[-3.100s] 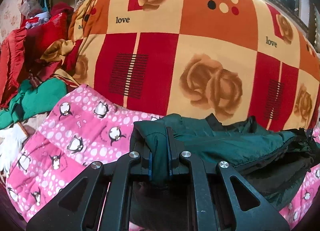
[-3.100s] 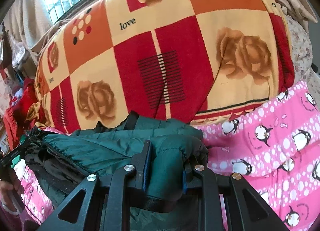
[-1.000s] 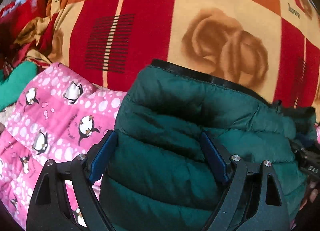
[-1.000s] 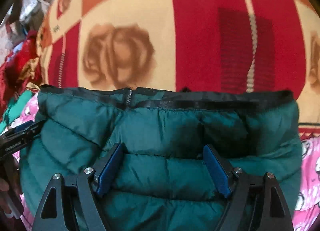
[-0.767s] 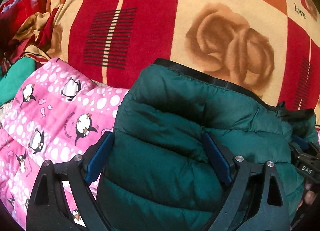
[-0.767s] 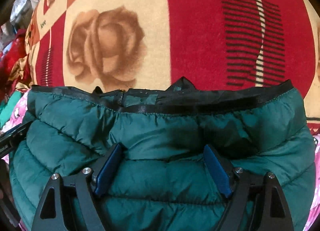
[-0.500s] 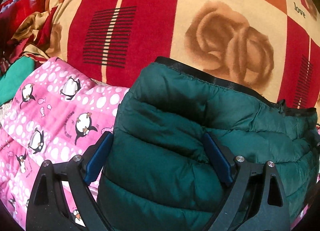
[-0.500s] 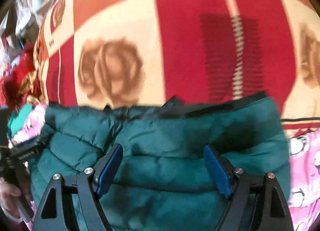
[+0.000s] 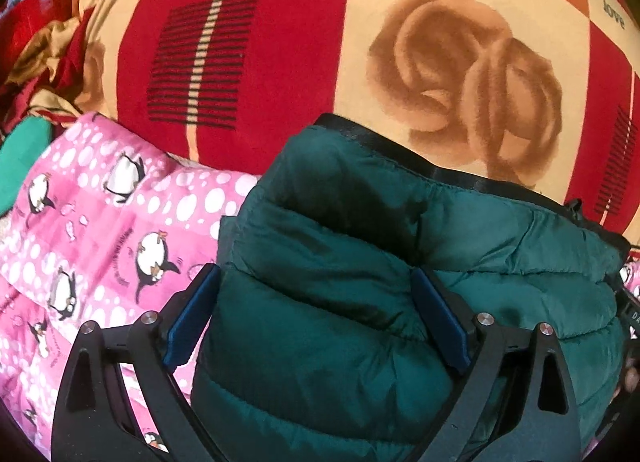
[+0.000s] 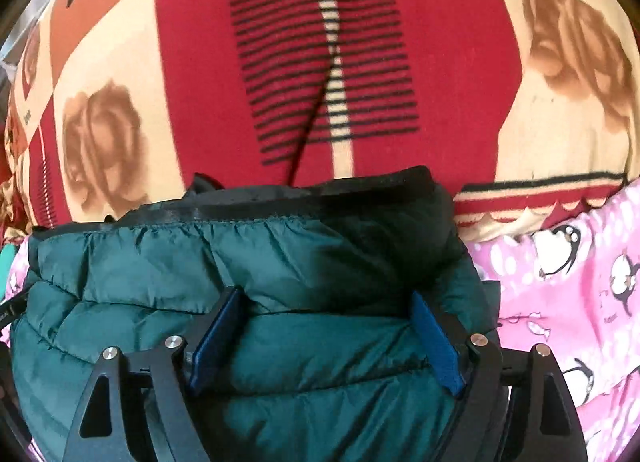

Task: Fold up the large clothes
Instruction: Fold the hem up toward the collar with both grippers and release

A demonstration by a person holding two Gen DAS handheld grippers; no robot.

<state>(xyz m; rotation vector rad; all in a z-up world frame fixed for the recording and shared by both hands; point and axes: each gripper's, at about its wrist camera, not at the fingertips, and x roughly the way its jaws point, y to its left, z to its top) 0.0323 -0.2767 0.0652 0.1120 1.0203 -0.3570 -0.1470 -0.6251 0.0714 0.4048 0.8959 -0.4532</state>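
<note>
Both grippers, clamped on the jacket (image 9: 320, 262) three seconds ago, now gape wide, holding nothing: left gripper (image 9: 316, 322), right gripper (image 10: 326, 338). One folded jacket lies on the penguin quilt (image 9: 100, 230); blanket (image 9: 280, 42) reads "love".

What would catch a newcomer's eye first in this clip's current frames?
A puffy dark green jacket fills the foreground, lying between the spread fingers of the left tool and the right tool. Behind it spreads a red and cream rose blanket, with a pink penguin blanket beside the jacket.

Dark green quilted puffer jacket (image 9: 360, 262) (image 10: 280, 282), folded into a thick bundle, black-trimmed edge uppermost
</note>
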